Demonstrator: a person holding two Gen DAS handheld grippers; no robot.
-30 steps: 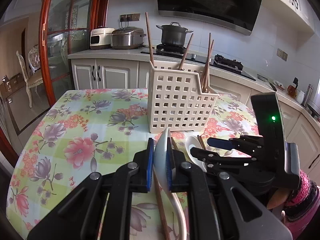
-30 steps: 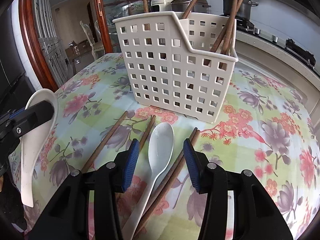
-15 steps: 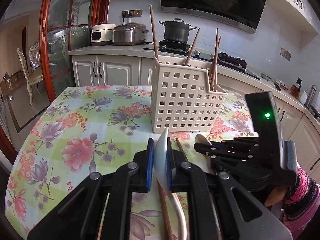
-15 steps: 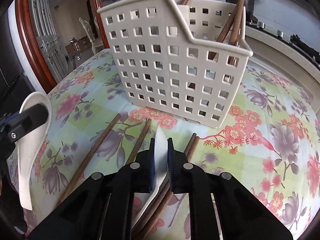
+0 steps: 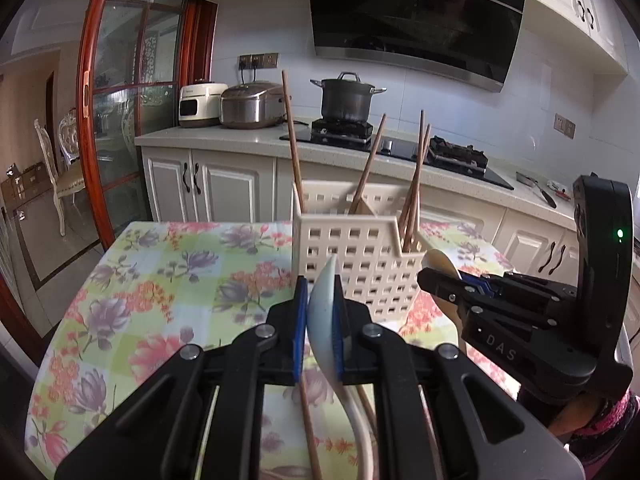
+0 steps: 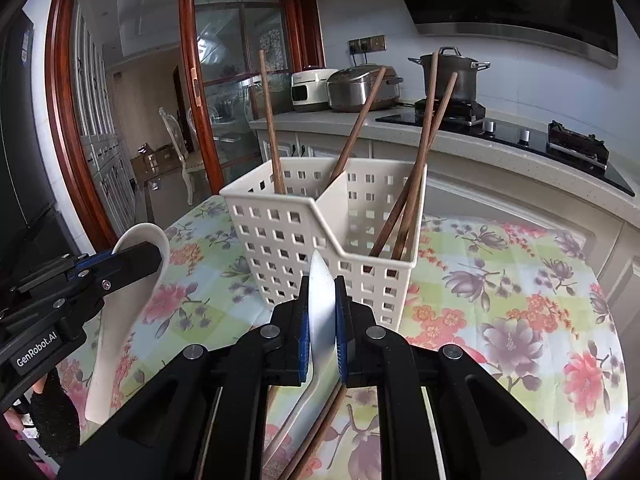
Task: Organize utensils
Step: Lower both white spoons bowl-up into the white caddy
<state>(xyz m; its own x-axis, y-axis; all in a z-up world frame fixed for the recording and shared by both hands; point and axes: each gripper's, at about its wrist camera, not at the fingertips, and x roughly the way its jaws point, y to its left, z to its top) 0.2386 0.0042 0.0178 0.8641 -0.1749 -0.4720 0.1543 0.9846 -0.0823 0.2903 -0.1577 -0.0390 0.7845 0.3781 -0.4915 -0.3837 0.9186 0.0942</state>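
Both claws lifted two white spoons (image 5: pixel 322 304) (image 6: pixel 322 304), four chopsticks (image 6: pixel 416 168) binned

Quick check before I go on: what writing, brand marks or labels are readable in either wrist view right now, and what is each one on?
"GenRobot.AI": white print on the body of the left gripper, seen in the right wrist view.
"DAS": faint raised letters on the body of the right gripper, seen in the left wrist view.
Sticker at the top corner of the range hood: too small to read.
Panel of the white cooker: nothing legible.
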